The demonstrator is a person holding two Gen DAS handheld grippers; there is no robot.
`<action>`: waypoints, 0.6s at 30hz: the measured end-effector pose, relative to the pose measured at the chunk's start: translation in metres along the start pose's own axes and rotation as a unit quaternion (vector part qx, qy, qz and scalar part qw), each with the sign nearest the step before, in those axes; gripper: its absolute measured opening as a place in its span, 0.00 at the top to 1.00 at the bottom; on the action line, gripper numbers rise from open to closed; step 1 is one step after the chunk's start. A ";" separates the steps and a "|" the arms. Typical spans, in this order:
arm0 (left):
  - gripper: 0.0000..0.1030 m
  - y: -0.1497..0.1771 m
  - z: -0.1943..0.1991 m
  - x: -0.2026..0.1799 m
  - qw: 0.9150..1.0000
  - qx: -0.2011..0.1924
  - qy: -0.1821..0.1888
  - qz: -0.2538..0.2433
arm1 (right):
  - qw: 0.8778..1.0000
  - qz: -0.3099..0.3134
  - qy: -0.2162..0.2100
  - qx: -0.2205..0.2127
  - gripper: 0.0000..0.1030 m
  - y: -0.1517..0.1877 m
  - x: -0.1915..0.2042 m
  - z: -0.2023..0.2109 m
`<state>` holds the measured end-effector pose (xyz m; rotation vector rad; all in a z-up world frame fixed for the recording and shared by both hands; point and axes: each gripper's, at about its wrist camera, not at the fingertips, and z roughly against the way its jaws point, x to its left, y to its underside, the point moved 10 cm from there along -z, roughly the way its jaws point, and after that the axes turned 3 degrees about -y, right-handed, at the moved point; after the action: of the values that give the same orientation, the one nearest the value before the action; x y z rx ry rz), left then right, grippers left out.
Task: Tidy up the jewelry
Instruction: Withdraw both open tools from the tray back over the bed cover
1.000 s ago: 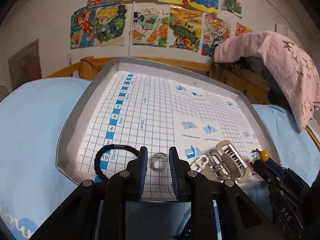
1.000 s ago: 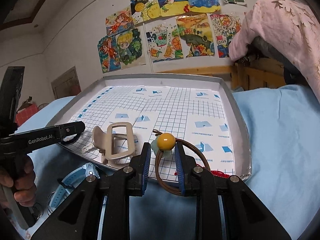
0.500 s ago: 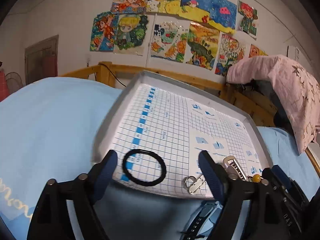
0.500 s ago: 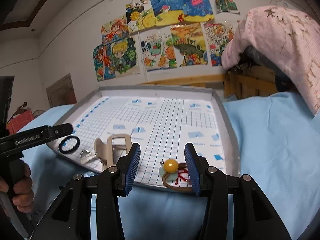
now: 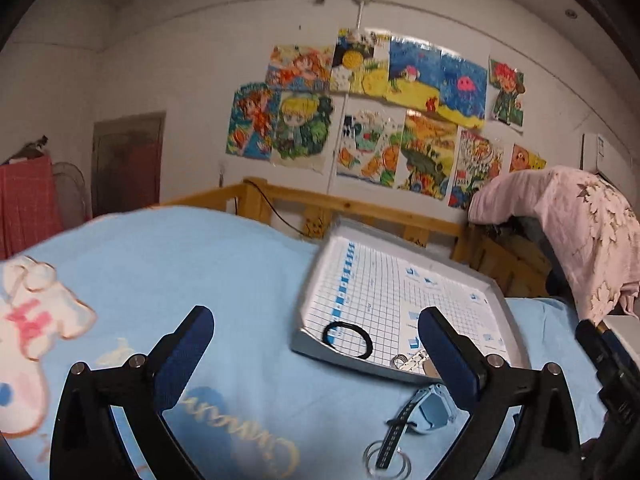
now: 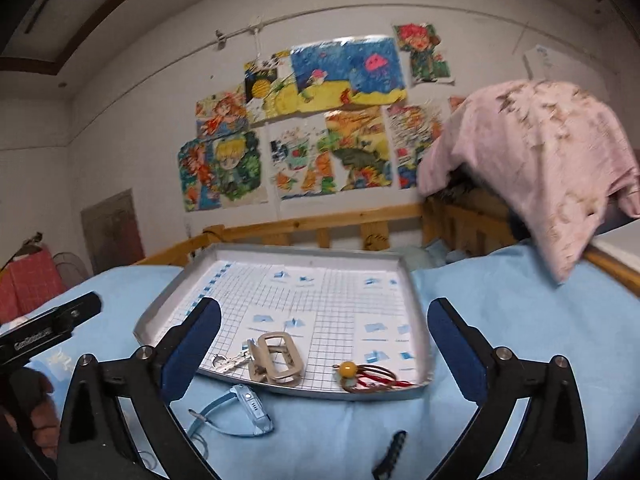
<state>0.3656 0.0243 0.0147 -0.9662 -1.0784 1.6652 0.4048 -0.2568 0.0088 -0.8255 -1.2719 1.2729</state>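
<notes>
Two grippers, left gripper (image 5: 316, 350) and right gripper (image 6: 324, 340), stand with jaws spread wide after just opening; nothing is between either pair. Nearest, on the blue bedspread (image 6: 520, 320), lie a blue watch (image 6: 244, 404) and thin metal rings (image 5: 386, 458). Beyond, along the near edge of the grid-lined tray (image 6: 168, 300): a black hair tie (image 5: 347, 339), a small silver piece (image 6: 228, 360), a beige hair claw (image 6: 276, 358) and a yellow-beaded hair band (image 6: 370, 376). Farthest, drawings (image 6: 300, 128) cover the wall.

The left gripper's (image 6: 48, 330) black body carries white lettering, too blurred to read. Print on the tray's grid sheet (image 6: 320, 300) is too small to read.
</notes>
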 end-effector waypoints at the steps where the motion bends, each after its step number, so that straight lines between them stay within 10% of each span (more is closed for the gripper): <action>1: 0.00 -0.002 0.010 0.002 1.000 -0.006 -0.001 -0.003 | 1.000 -0.002 -0.003 -0.006 0.01 -0.004 0.001 0.009; 18: 0.00 0.045 0.132 0.029 0.999 -0.026 0.024 0.012 | 0.998 0.037 0.029 -0.053 0.01 -0.001 0.019 0.153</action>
<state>0.2242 0.0112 0.0102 -1.0508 -1.0854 1.6312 0.2550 -0.2680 0.0415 -0.9854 -1.2813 1.2403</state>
